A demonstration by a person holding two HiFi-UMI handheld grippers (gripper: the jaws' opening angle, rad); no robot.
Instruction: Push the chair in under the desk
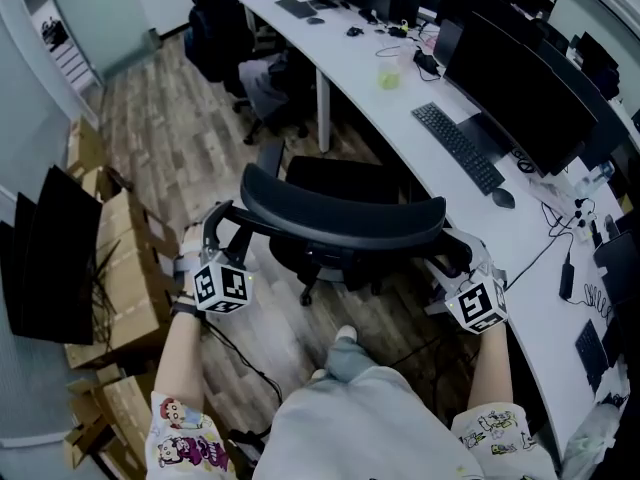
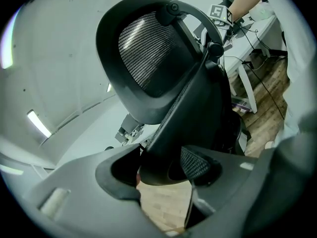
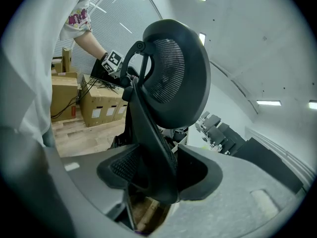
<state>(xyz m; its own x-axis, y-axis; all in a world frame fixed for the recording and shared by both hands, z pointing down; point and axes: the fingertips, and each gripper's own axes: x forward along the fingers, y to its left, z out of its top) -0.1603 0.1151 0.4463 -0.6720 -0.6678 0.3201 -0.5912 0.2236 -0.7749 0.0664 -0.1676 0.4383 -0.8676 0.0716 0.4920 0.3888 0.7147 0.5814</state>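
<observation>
- Your left tongs (image 2: pixel 163 168) pinch the chair (image 1: pixel 340 213) by its back rim at the 9 o'clock end. The rim covers most of the pad faces.
- Your right tongs (image 3: pixel 153 178) clamp the rim's 3 o'clock end the same way.
- In the head view the backrest hides both tips, most of the seat and the wheels.
- Both your forearms reach forward, marker cubes turned upward.
- The chair stands at 12 o'clock beside the desk (image 1: pixel 350 68). How far the seat reaches under it is unclear.

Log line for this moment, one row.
left gripper: jaws shut on backrest | right gripper: jaws shut on backrest | chair: not yet under desk
</observation>
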